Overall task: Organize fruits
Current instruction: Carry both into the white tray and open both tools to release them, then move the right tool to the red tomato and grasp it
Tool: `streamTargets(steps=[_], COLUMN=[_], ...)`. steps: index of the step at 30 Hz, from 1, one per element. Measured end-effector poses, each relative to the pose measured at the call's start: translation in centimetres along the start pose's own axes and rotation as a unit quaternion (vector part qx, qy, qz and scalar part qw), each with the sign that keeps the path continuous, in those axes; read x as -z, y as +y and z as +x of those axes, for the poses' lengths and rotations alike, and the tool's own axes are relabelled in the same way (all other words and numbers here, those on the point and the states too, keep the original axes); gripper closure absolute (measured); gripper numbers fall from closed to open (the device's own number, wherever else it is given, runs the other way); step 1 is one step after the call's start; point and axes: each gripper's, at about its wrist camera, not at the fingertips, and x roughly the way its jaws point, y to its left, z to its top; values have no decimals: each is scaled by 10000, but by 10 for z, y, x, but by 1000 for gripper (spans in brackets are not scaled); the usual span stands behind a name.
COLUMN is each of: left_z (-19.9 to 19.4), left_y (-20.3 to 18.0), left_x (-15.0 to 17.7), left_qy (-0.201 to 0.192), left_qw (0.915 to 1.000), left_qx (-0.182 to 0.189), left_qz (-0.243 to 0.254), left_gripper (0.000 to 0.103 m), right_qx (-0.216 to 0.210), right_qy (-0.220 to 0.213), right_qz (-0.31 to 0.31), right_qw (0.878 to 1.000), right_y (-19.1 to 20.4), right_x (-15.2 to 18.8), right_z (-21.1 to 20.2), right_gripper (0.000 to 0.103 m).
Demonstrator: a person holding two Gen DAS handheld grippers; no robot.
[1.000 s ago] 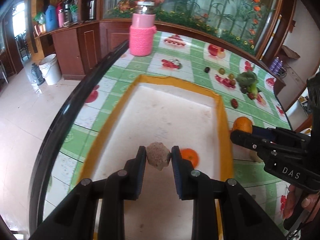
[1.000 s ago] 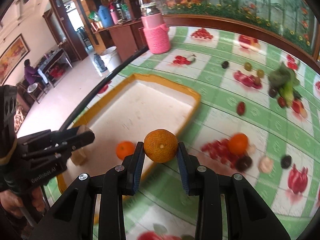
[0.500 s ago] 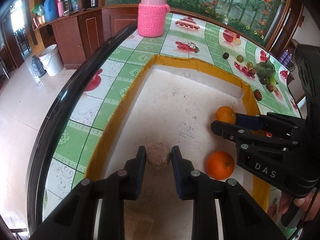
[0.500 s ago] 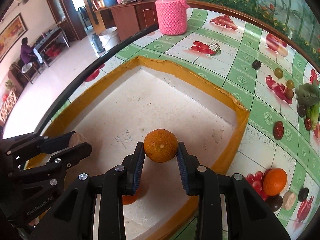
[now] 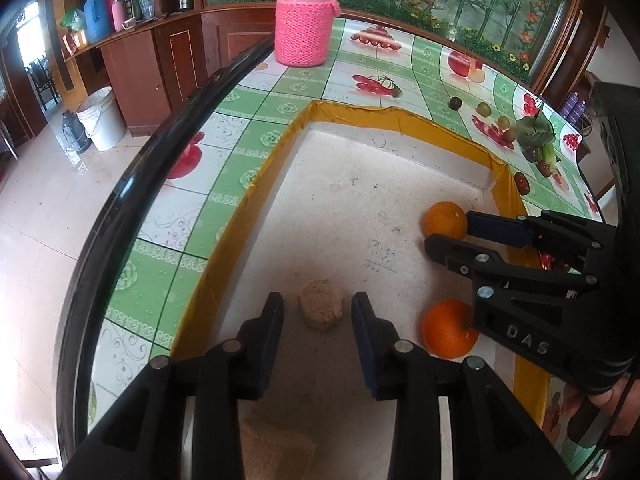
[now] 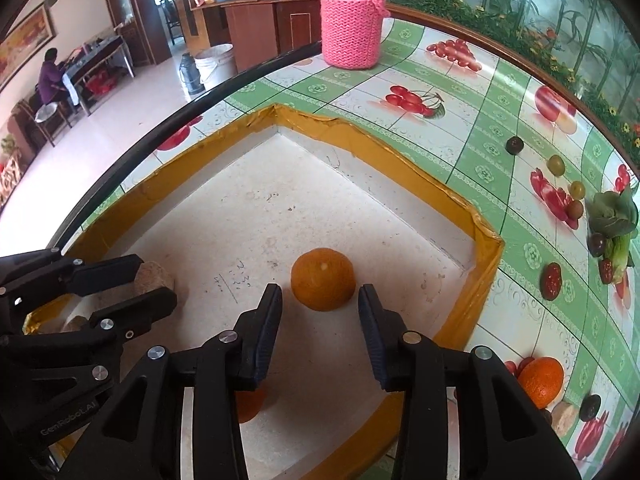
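Note:
A white tray with a yellow taped rim lies on the fruit-print tablecloth. On its floor, a rough brown fruit rests between the opening jaws of my left gripper, and neither pad touches it. My right gripper is opening too. A dull orange sits free on the tray floor between its pads. A brighter orange lies in the tray, partly hidden under my right gripper.
A jar in a pink knitted sleeve stands at the table's far end. Another orange, several small dark and green fruits and a leafy vegetable lie right of the tray. The table's black edge runs along the left.
Both grippers came down over the tray, each gripping its fruit. Both jaws have since parted, and the brown fruit and the dull orange now rest on the tray floor.

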Motion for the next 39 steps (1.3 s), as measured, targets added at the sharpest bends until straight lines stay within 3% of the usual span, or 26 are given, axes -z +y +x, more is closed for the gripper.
streamTargets(steps=[3,7,16,22,31,39], left_z=[-8,-20,-54,-73,-77,-77], left_y=[-1,1,-11,-37,-88,-138], left_x=[4,10,34,53,74,78], left_qy=[-125,-202,-388,-519,-291,-211], left_qw=[9997,9990,9984,9973,9943,9898], left_qx=[-199,-365,-327,12,243,449], left_qz=[100,160,268,510,1000,1333], left_gripper=[50,40,18,13,13,13], right_qx=[-30,-95,-248,-93,460,696], right_qy=[-39,-133,-501,-568,-481,-478], right_qz=[174,440,920,1238,1724,2258], right_qw=[9998,9989,9942,9906,9828,9705], right_y=[-6,-12,-14,-20,-52,-86], right_x=[3,11,47,90,170,223], right_z=[-8,-26,-79,-102,-132,-158], right_gripper=[65,64,58,55,52,50])
